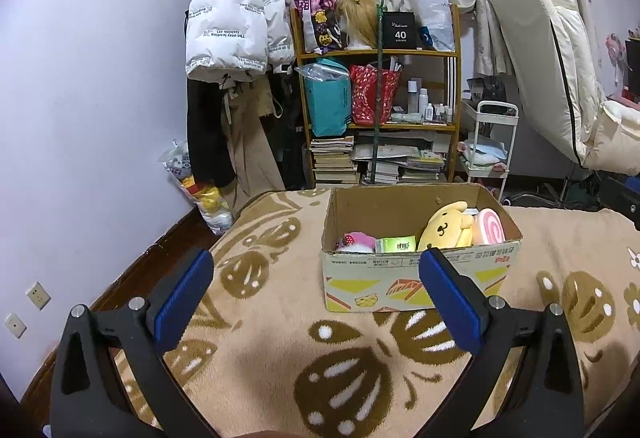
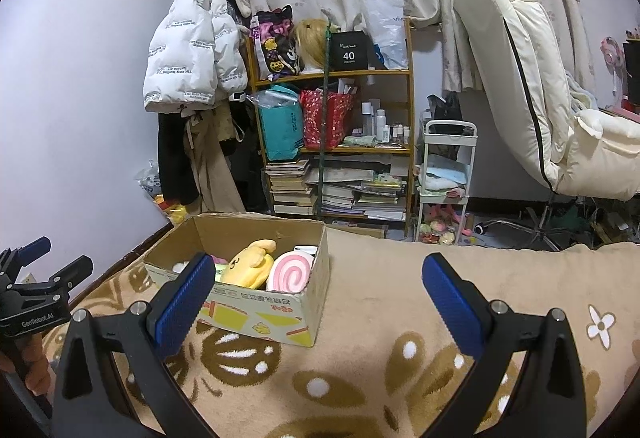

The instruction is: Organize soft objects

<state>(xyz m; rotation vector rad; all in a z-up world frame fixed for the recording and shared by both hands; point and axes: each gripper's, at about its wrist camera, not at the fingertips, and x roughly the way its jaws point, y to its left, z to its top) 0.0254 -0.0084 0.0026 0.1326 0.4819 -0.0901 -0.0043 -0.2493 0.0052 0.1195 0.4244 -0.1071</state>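
Observation:
An open cardboard box (image 1: 420, 270) stands on the beige patterned blanket (image 1: 280, 350). Inside lie a yellow dog plush (image 1: 446, 225), a pink swirl roll cushion (image 1: 490, 228), a green packet (image 1: 396, 244) and a pink-and-white soft toy (image 1: 356, 241). My left gripper (image 1: 316, 290) is open and empty, just in front of the box. In the right wrist view the box (image 2: 260, 314) sits left of centre with the yellow plush (image 2: 252, 264) and swirl cushion (image 2: 292, 274). My right gripper (image 2: 318, 294) is open and empty, to the right of the box. The left gripper (image 2: 36, 290) shows at the far left.
A wooden shelf (image 1: 378, 93) with bags, bottles and stacked books stands behind the bed. A white puffer jacket (image 1: 236, 21) hangs left of it. A small white cart (image 2: 446, 173) and a cream recliner chair (image 2: 532, 93) stand at the right.

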